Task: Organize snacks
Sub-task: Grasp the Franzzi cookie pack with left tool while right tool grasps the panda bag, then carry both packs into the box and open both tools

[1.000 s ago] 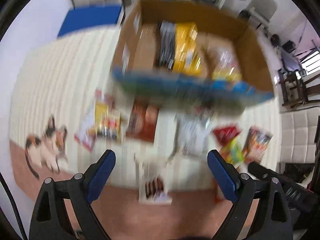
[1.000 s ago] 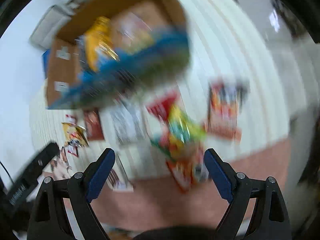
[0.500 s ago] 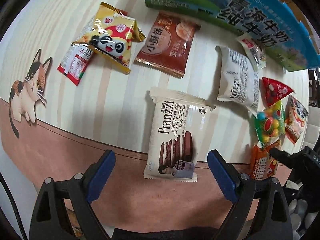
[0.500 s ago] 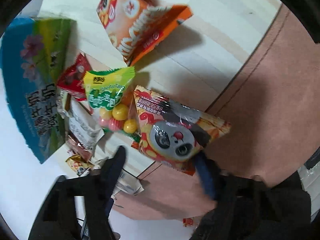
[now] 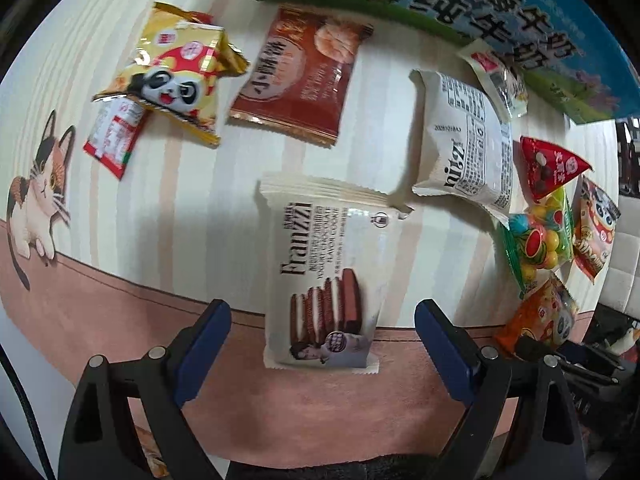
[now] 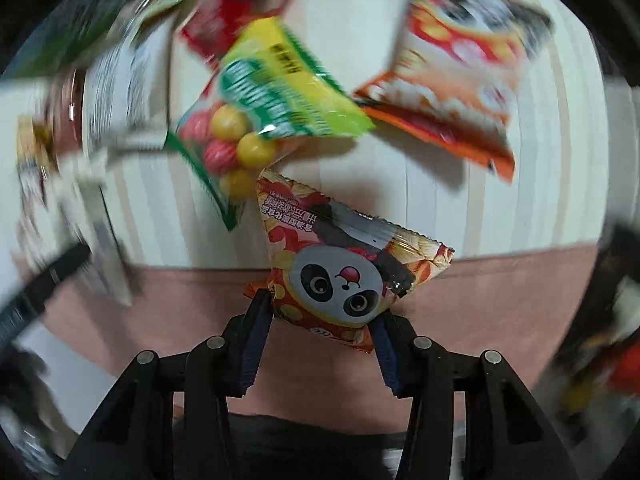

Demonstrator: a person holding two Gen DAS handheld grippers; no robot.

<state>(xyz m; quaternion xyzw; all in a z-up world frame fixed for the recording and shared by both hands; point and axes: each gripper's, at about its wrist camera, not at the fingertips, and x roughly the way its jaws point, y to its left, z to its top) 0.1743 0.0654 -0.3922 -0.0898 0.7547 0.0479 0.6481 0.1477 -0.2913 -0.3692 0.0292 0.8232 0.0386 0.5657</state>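
The right gripper (image 6: pixel 320 334) pinches the near end of the orange panda snack bag (image 6: pixel 344 272), which lies at the near edge of the counter (image 6: pixel 400 184), just beside the gumball bag (image 6: pixel 256 120). Best to keep the squeeze gentle, since the puffed bag could slip or crush, and lift straight up clear of its neighbour. The left gripper (image 5: pixel 322 334) is spread wide, straddling the Franzzi cookie pack (image 5: pixel 324 276). Half a second ago the right jaws stood apart around the panda bag; now they grip it, and the left has edged closer to the pack.
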